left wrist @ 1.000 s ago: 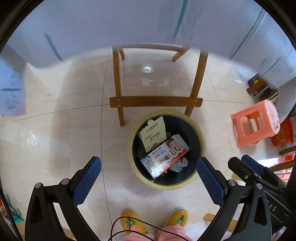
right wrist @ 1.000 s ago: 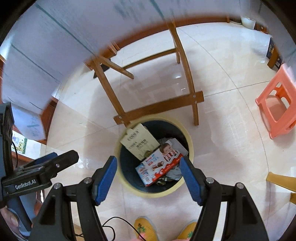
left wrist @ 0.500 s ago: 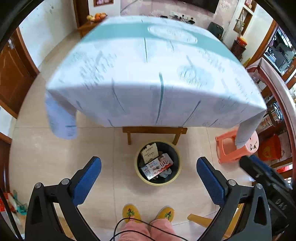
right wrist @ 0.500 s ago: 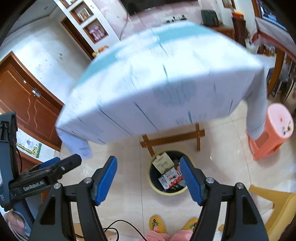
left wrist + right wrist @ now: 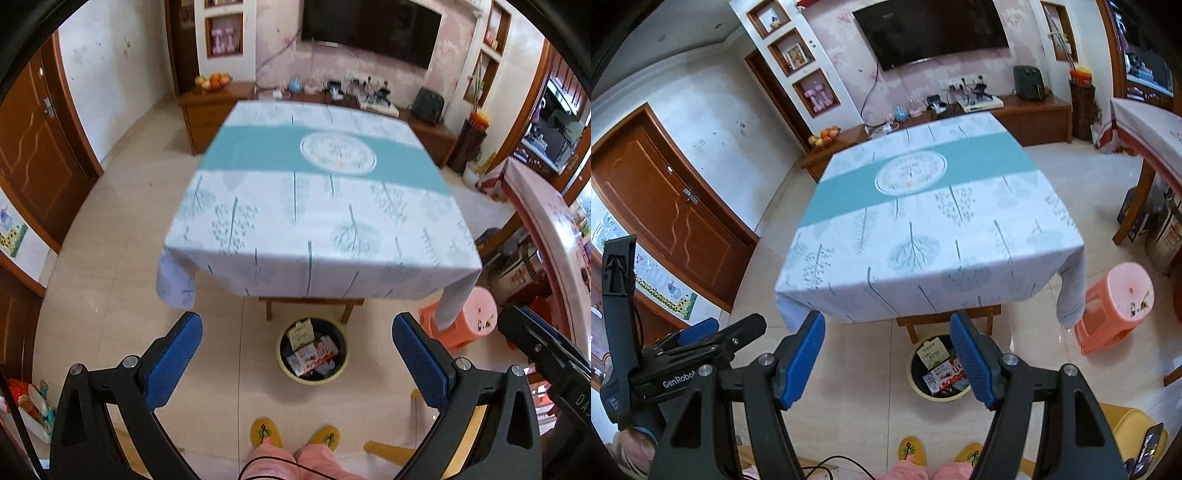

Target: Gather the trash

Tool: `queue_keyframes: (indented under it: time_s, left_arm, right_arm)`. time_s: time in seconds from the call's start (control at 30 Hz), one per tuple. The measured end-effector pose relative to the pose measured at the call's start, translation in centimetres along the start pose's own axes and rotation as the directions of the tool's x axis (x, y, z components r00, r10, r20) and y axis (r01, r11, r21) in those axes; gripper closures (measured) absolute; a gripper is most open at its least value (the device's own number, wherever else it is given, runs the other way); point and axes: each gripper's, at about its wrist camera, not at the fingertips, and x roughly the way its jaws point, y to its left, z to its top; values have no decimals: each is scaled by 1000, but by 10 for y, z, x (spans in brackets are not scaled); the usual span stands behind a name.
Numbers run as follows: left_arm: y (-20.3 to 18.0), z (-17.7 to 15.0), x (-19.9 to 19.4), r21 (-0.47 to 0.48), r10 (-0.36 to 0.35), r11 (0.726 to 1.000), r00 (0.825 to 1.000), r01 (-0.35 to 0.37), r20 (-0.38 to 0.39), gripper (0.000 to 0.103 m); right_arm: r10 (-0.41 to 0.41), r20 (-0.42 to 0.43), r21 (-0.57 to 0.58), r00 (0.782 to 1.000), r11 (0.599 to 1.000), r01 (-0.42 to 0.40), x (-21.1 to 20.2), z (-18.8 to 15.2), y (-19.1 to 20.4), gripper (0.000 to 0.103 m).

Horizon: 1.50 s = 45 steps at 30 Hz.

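Kinder box (image 5: 312, 356) lies slanted across the bin (image 5: 312, 379).

A: What do the grippers look like?

B: The left gripper (image 5: 297, 354) is black, with angular triangular arms, silver screws at the joints and blue textured pads (image 5: 173, 363). The right gripper (image 5: 888, 363) has the same build: black frame, silver screws, blue ribbed pads (image 5: 973, 363).

A: Any markings?

B: "GenRobot" in white on the left one's body, seen from the right wrist, and white letters "DAS" on the right one's, seen from the left.

A: And the person?

B: Pink trousers (image 5: 317, 459), yellow slippers (image 5: 266, 432) with a small green motif, a thin black cable (image 5: 273, 463) and a bare fingertip at the lower left of the right view.
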Motion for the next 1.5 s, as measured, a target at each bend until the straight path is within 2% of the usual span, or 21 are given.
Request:
queue_keyframes:
  time_s: [0.27,0.5,0.97,1.5]
  left_arm:
    - [-10,2,-39,-3,30,1000,997,-29,71,1]
    - [-17,3,-59,-20,72,997,987,-70,142,1]
    - [-29,9,-60,-31,97,995,983,-93,155,1]
    - [-34,20,-51,-23,104,995,986,-101,134,1]
  right_arm:
    - [-6,41,-58,999,998,8,-26,1,16,32]
    - [-5,67,-89,998,996,11,-34,7,19,32]
    - [-5,75,-118,997,993,14,-30,20,11,32]
    - [-13,55,-118,998,993,19,-16,30,6,32]
